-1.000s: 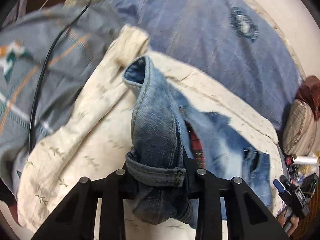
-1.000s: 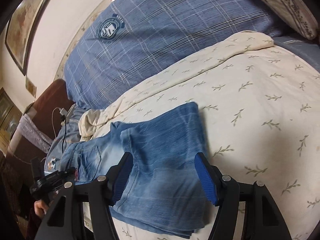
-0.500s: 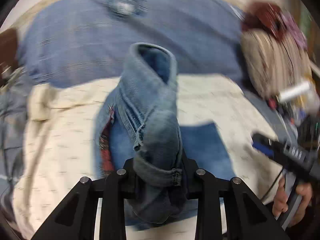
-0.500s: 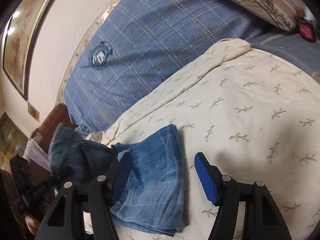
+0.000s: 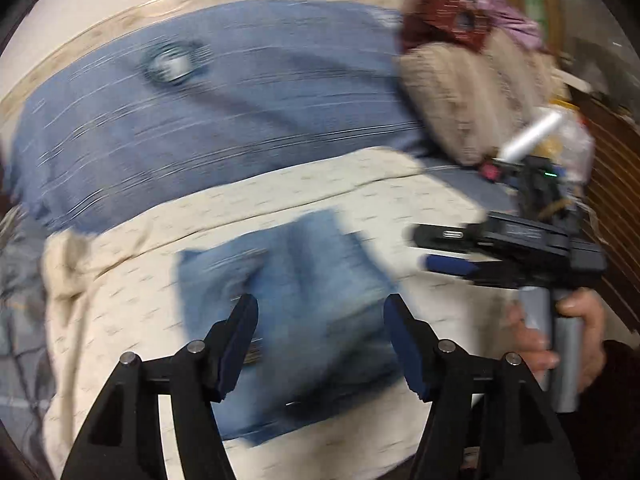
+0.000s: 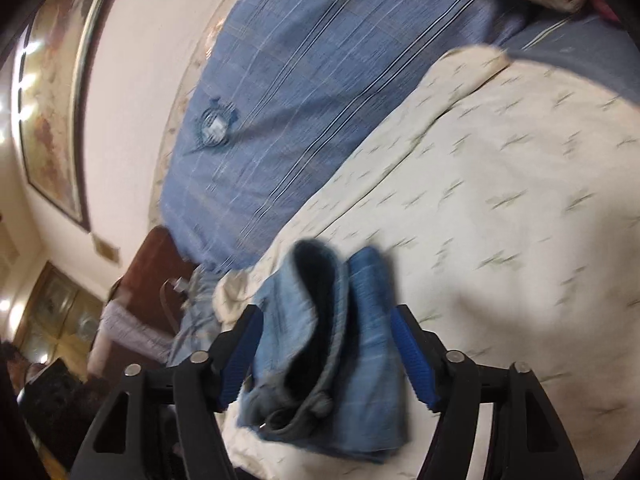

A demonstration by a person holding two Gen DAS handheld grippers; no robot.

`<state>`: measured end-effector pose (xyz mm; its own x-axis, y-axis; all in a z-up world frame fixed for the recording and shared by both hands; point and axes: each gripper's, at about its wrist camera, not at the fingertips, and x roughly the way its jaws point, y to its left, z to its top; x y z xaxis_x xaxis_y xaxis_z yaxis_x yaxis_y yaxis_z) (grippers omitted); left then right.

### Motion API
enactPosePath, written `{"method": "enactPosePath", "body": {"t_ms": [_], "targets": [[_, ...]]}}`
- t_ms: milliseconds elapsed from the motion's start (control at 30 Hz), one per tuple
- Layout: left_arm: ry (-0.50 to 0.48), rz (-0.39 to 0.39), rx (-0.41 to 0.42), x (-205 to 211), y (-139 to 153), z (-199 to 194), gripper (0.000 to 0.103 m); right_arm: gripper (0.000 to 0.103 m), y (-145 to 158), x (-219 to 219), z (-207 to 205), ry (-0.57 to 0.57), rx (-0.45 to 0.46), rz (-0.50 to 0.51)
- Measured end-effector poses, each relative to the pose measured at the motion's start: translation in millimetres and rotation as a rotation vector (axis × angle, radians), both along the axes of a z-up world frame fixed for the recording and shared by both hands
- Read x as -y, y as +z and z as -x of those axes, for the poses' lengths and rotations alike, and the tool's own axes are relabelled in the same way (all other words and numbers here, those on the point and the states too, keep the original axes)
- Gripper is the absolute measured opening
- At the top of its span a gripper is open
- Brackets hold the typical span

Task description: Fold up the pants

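On the cream bedspread point(image 5: 132, 320) lie folded jeans point(image 5: 296, 312) — both hand-held grippers point(image 5: 320, 340) point(image 6: 326, 354) gape apart.

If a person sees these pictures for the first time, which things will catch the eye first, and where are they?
First, the folded blue jeans lying on the cream leaf-print blanket, between the open fingers of the left claw. Behind the blanket lies a big blue plaid cover with a round badge. At the right edge of the left view, a hand holds the right claw, which is open too.

A home bedroom: cream bedspread point(image 6: 500, 240), blue plaid pillow point(image 6: 280, 100), framed picture point(image 6: 52, 100) on the wall
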<state>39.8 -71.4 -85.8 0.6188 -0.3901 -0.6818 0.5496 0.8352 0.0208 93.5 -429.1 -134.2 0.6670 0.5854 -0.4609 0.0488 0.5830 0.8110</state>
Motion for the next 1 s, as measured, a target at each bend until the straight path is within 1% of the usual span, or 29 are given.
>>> {"method": "enactPosePath", "body": {"t_ms": [67,133,200,300,367,400,433,467,500,533,567,633,700,767,900,933,967,1000], "targets": [[0.102,-0.023,-0.039,-28.6,-10.8,-16.8,0.066,0.073,-6.6,-15.2,-7.0,0.038,-0.035,-0.001],[0.154,-0.016,-0.072,-44.8,-22.8,-27.5,0.066,0.073,-14.8,-27.0,-14.2,0.06,-0.072,-0.013],[0.198,-0.028,-0.111,-57.6,-37.5,-35.4,0.066,0.073,-20.4,-35.5,-18.8,0.069,-0.095,-0.016],[0.224,-0.042,-0.145,-64.6,-54.0,-41.6,0.066,0.073,-27.0,-47.3,-25.1,0.079,-0.126,-0.002],[0.232,-0.054,-0.166,-67.9,-66.7,-44.0,0.066,0.073,-30.2,-55.5,-28.7,0.102,-0.131,-0.015],[0.23,-0.063,-0.179,-66.5,-74.0,-45.9,0.066,0.073,-30.8,-61.7,-29.8,0.116,-0.128,-0.006],[0.224,-0.069,-0.189,-63.6,-79.8,-45.4,0.066,0.073,-29.8,-64.4,-28.8,0.122,-0.123,0.015],[0.213,-0.074,-0.197,-60.3,-84.6,-44.6,0.066,0.073,-28.3,-70.4,-28.3,0.127,-0.111,0.066],[0.206,-0.084,-0.193,-56.7,-87.8,-42.0,0.066,0.063,-26.1,-77.3,-28.0,0.139,-0.099,0.126],[0.202,-0.093,-0.175,-52.6,-88.7,-40.4,0.066,0.051,-23.7,-80.9,-26.2,0.149,-0.086,0.163],[0.195,-0.092,-0.163,-51.5,-88.3,-40.6,0.066,0.025,-16.9,-89.2,-23.7,0.162,-0.053,0.248],[0.169,-0.069,-0.174,-50.5,-85.4,-38.4,0.066,0.022,-3.7,-101.2,-15.2,0.169,0.014,0.391],[0.147,-0.056,-0.186,-47.7,-82.1,-35.5,0.066,0.019,9.6,-109.7,-3.1,0.171,0.093,0.491],[0.132,-0.046,-0.175,-44.3,-77.9,-32.4,0.066,0.019,18.7,-104.9,4.8,0.154,0.14,0.491],[0.108,-0.026,-0.133,-29.9,-59.6,-22.3,0.066,0.018,25.0,-81.1,11.9,0.083,0.147,0.475],[0.102,-0.03,-0.111,-25.2,-56.6,-21.1,0.068,0.018,24.9,-73.6,12.7,0.062,0.136,0.464],[0.1,-0.046,-0.097,-20.9,-56.8,-21.4,0.072,0.018,21.3,-62.6,11.0,0.041,0.104,0.451],[0.1,-0.076,-0.087,-15.4,-60.2,-22.2,0.074,0.019,13.2,-53.8,5.2,0.045,0.044,0.443]]}}
